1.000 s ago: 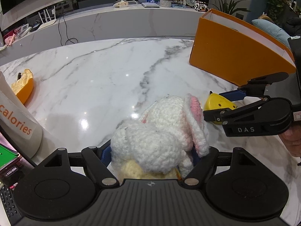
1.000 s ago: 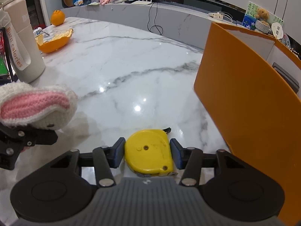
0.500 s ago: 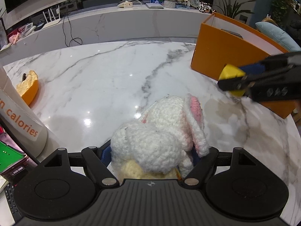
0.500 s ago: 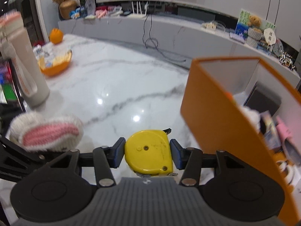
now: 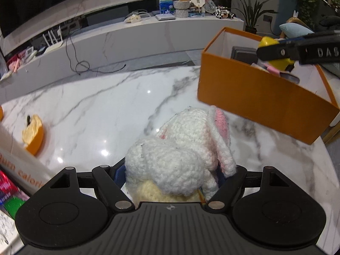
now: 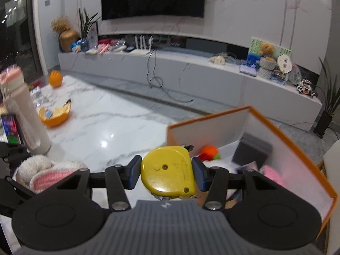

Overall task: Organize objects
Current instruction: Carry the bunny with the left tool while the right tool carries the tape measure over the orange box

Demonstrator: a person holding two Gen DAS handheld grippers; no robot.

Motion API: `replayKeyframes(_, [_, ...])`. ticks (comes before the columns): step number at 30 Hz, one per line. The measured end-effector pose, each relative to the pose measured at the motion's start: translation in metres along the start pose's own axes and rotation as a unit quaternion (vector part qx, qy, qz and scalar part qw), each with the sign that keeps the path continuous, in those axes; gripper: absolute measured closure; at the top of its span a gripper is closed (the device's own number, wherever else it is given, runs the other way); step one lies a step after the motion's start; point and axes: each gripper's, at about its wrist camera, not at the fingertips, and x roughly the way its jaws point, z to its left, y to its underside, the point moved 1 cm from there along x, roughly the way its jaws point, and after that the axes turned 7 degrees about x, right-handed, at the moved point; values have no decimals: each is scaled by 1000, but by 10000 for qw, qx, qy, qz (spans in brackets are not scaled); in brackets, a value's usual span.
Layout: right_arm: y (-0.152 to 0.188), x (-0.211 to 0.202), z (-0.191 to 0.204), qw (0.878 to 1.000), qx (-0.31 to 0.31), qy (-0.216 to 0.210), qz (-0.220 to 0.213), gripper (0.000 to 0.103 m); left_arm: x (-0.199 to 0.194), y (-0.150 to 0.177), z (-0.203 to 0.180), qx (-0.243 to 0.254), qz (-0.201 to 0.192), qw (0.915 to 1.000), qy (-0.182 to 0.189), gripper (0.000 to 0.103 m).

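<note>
The left gripper (image 5: pixel 170 170) has its blue pads pressed on either side of a crocheted white bunny (image 5: pixel 180 153), jaws set wide around the soft body. The bunny's pink-lined ear (image 5: pixel 222 125) droops to the right, and a cream part shows beneath it. It hangs above the marble table (image 5: pixel 95 110), near the orange box (image 5: pixel 265 99).

The right gripper (image 6: pixel 167 173) is closed tight on a yellow tape measure (image 6: pixel 169 170), one blue pad on each flat edge. From the left wrist view the tape measure (image 5: pixel 274 51) is held over the open top of the box. The box (image 6: pixel 297 146) already holds an orange carrot-like toy (image 6: pixel 209 152), a dark grey case (image 6: pixel 250 150) and something pink (image 6: pixel 272 174), blurred here, possibly knitted.

At the table's left side stand a white bottle (image 6: pixel 25 114) and an orange bowl (image 6: pixel 56 114).
</note>
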Motion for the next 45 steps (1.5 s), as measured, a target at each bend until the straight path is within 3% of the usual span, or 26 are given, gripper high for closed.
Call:
replayKeyframes(10, [-21,-29,-62,9977,491,296,-368,50,-2,-47,-34,331,-231,9992,35,14])
replayKeyframes(23, [-28,-43,-138,9874,1306,738,-509,50,1,-141,-100,775,-850,9930,260,14])
replayKeyframes(28, [-28,-34,-158,9834,1545,874,-385,50,24,-165,-119,739,-789,9933,402,14])
replayKeyframes(36, [-19,-7,-178,9756,1832,1205,99,50,65,-190,-149,842,-563,9946,216,14])
replayKeyframes(45, [-11,12,-189,9687,2013,1354,520,50,119,-203,-154,1098,-33,9934,-327,14])
